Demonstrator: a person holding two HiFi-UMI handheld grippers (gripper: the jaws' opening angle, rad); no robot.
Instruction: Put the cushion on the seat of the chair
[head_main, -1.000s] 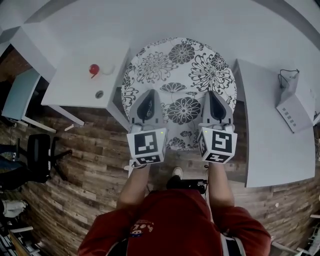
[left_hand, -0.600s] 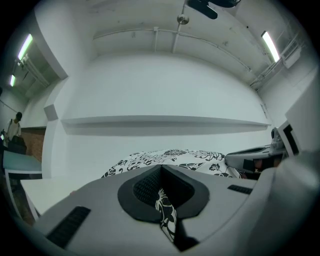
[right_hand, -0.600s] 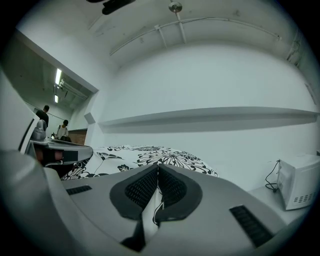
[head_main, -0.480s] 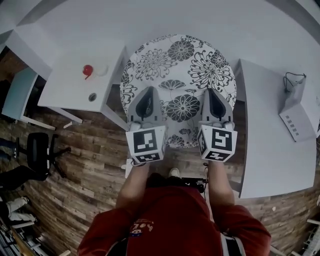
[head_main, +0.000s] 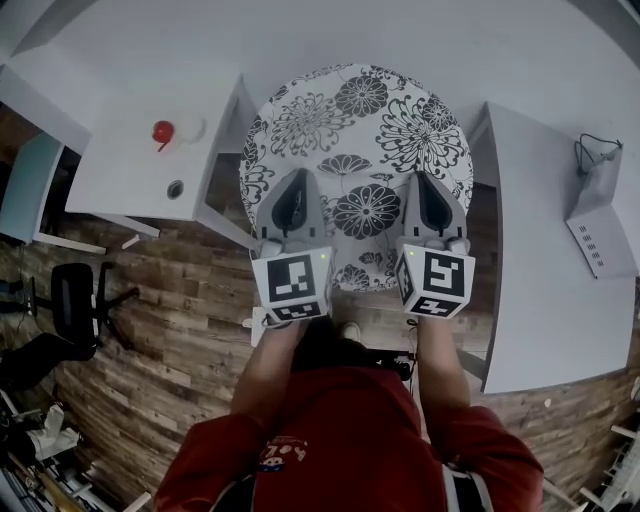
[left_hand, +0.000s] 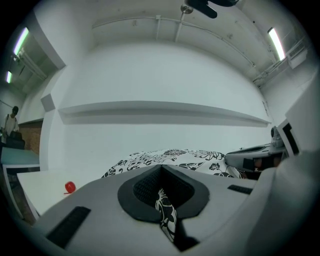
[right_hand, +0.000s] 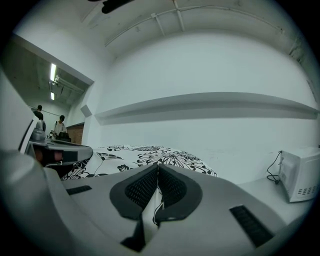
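Between the two desks: the round cushion (head_main: 360, 125), white with black flower print, is held out roughly level in front of the person, over the gap and the wooden floor (head_main: 180, 340).
Cushion's near edge: pinched at two spots side by side, one by each gripper.
Left gripper (left_hand: 161, 175): jaws closed down to a narrow slit, with a fold of the flowered fabric clamped between the dark pads.
Right gripper (right_hand: 158, 175): jaws likewise nearly together, with a paler fold of the cushion's edge caught between them.
Person: red top (head_main: 340, 440), both forearms stretched forward, one behind each marker cube.
Left desk (head_main: 120, 190): white top bearing a small red object (head_main: 162, 131) near its far side and a round cable hole (head_main: 176, 187) nearer the front edge.
Right desk (head_main: 540, 290): white, mostly bare.
Microwave (right_hand: 299, 175): white, at the far end of the right desk close to the wall, with a black cable looping up behind it. Its inside is not shown.
Wall: white, with a long white shelf (left_hand: 160, 112) running across it above the cushion.
Black office chair (head_main: 78, 300): on the floor at far left, well apart from the cushion.
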